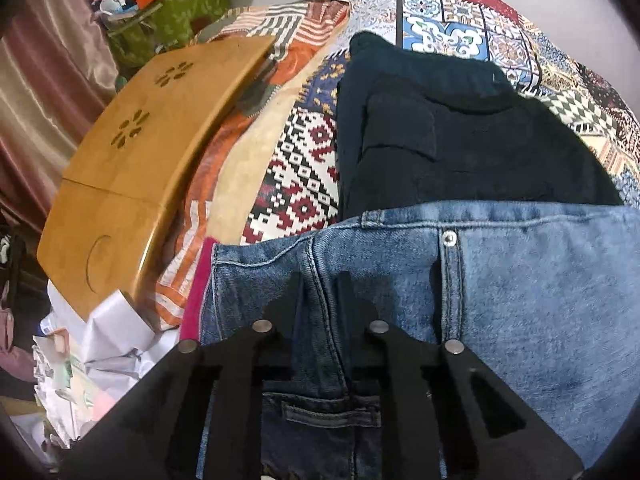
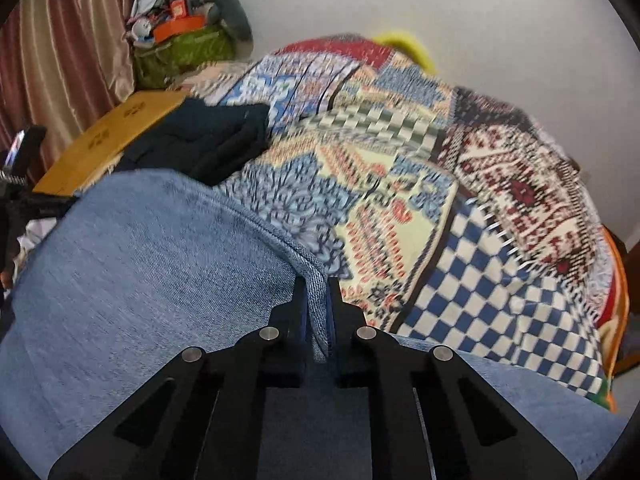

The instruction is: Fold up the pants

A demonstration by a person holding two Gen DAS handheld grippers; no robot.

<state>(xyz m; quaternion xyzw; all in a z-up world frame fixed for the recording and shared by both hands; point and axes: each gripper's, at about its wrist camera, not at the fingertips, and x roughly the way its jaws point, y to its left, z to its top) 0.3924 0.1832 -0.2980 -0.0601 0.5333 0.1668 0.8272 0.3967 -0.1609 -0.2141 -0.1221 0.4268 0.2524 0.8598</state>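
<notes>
The left claw [image 1: 320,292] pinches the blue jeans [image 1: 500,280] at the waistband seam, while the right claw [image 2: 318,300] is clamped on a folded denim edge, the garment spread over a patchwork bedspread [image 2: 460,220] just in front of a folded dark garment [image 1: 460,140]. A fold appears to be mid-carry; the next move likely calls for both claws to travel together, laying the lifted edge squarely over the denim before letting go.
</notes>
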